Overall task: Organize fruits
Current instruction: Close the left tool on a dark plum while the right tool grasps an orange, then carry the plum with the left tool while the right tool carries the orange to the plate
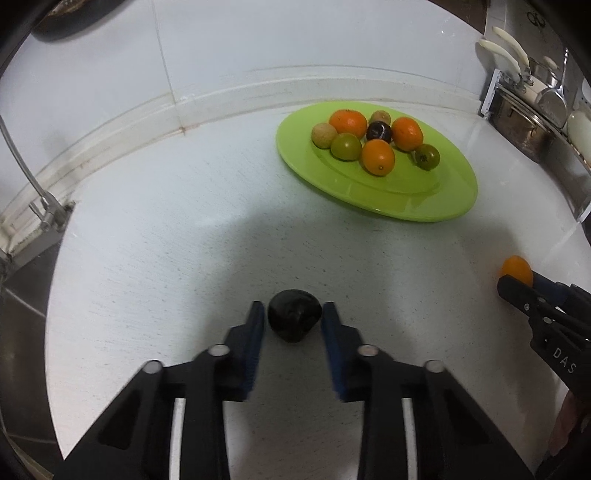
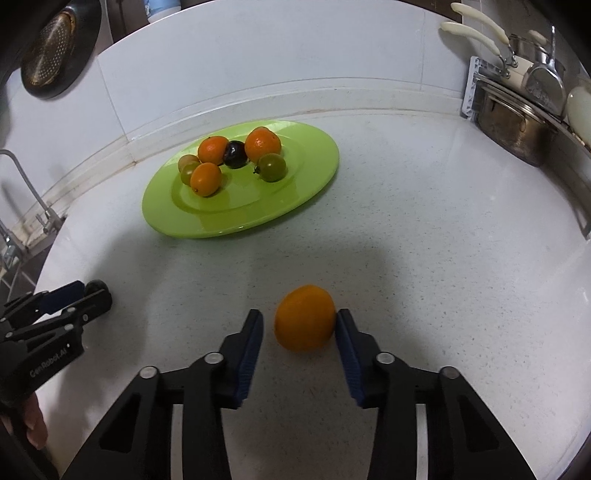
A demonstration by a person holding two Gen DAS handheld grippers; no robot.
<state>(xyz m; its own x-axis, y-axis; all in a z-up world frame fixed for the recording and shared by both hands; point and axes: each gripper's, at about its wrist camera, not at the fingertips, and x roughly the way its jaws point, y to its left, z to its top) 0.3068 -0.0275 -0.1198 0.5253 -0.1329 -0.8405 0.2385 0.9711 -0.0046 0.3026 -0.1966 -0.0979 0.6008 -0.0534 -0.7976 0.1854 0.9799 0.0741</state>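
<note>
Two sets of tongs are seen low over the white speckled table (image 2: 443,258), each parted around a loose fruit. The left tongs (image 1: 293,314) are held wide, with a dark plum (image 1: 294,315) lying on the table between the blue pads; a thin gap is seen on either side of it, so it is not gripped. The right tongs (image 2: 299,321) are likewise spread, with an orange fruit (image 2: 305,322) set between them; the right pad (image 2: 345,332) is touching the fruit or nearly so, while the left pad (image 2: 253,334) is clearly apart from it.

In the left wrist view, the right tongs (image 1: 511,282) are found at 3 o'clock with the same orange fruit (image 1: 516,269) at their tip. In the right wrist view, the left tongs (image 2: 94,291) are found at 9 o'clock.

Farther out, a lime green plate (image 1: 424,195) is placed at 1 o'clock from the left tongs and at 11 o'clock from the right ones (image 2: 295,199). Three orange fruits, two green tomatoes, a dark plum and two pale tan fruits are clustered on it, many touching one another. A steel pot (image 2: 513,122) and cream-handled utensils (image 2: 476,26) are seen at 2 o'clock by the wall.
</note>
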